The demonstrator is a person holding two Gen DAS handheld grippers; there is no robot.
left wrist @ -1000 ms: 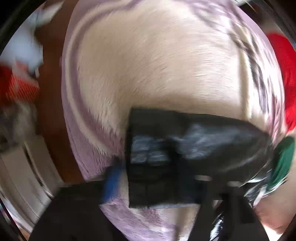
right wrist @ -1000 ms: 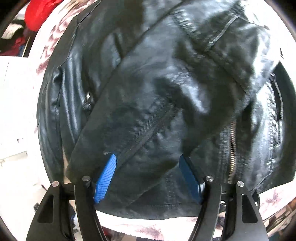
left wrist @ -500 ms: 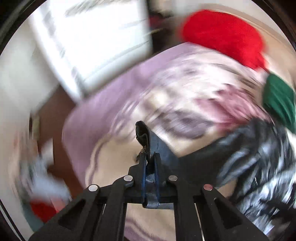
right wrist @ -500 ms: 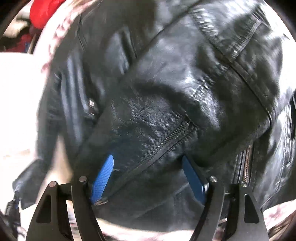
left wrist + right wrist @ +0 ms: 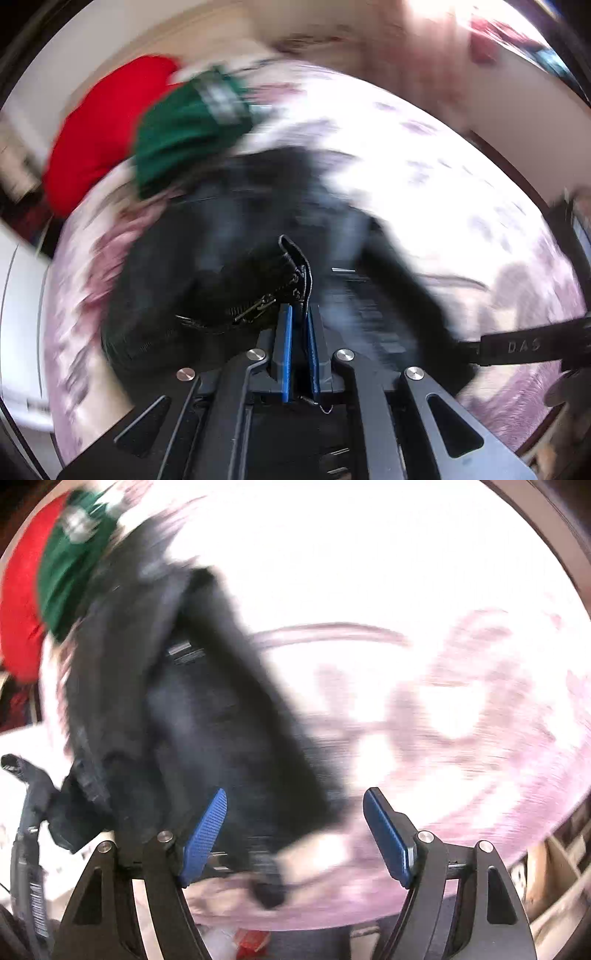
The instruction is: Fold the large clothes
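Black jacket (image 5: 229, 258) edge pinched by left gripper (image 5: 298, 321); right gripper (image 5: 295, 812) wide apart.

Jacket (image 5: 229, 266) lies on the bedspread (image 5: 443, 177). Left gripper (image 5: 298, 325) clamps its zippered edge from the near side. Two garments (image 5: 184, 125) lie beyond it, far left. Right gripper (image 5: 295, 827) hovers at the jacket's near right edge, jaws apart.

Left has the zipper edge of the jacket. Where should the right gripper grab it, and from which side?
Probably the jacket hem corner hanging just left of the open right gripper. Come in from the right, along the bedspread: that edge is free and thin. The left gripper holds the zipper edge opposite.
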